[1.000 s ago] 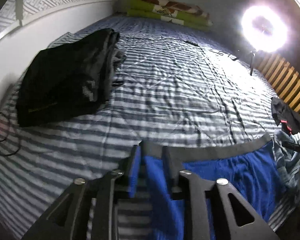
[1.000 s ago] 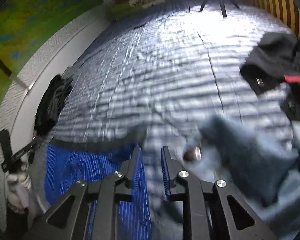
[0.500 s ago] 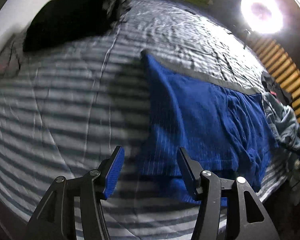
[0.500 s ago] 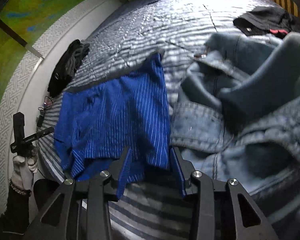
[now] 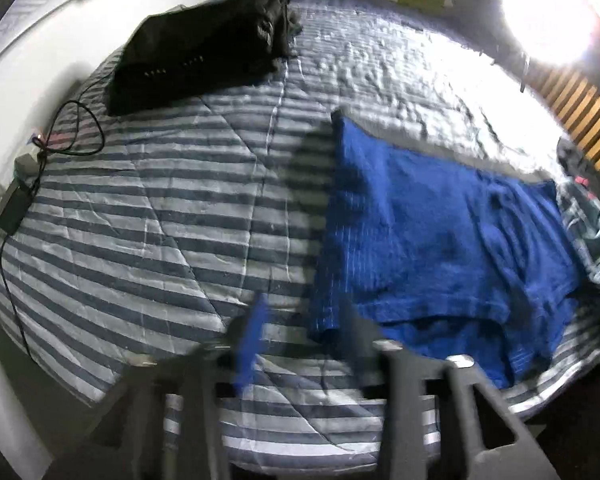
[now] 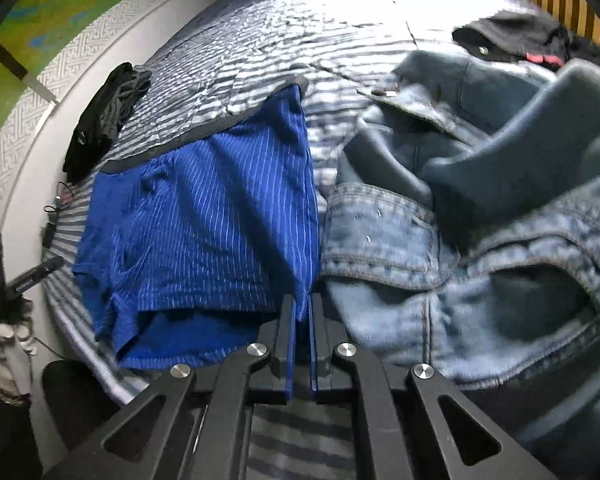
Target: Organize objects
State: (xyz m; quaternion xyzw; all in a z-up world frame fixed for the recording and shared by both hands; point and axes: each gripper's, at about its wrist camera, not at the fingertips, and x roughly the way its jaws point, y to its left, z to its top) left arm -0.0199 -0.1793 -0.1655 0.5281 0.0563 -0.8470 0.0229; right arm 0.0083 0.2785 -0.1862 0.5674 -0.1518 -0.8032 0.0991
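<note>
Blue pinstriped shorts (image 5: 440,240) (image 6: 204,208) lie spread flat on the striped bedspread (image 5: 160,220), grey waistband at the far side. My right gripper (image 6: 302,312) is shut on the shorts' near right hem corner, and the cloth runs up from between its blue pads. My left gripper (image 5: 304,340) is blurred at the near left hem corner. Its jaws are closing, the corner of the shorts lies between them, and the pads stand apart from the cloth.
Folded black clothes (image 5: 204,52) (image 6: 104,116) sit at the far left of the bed. A crumpled denim jacket (image 6: 480,240) lies right of the shorts, with a black garment (image 6: 512,40) behind it. A ring light (image 5: 548,20) glares far right. A cable and charger (image 5: 16,208) lie on the left edge.
Both grippers let go of the shorts' waistband and drew back to the near hem. The shorts now lie flat. My right gripper opened, then shut on the right hem corner; the left narrowed.
</note>
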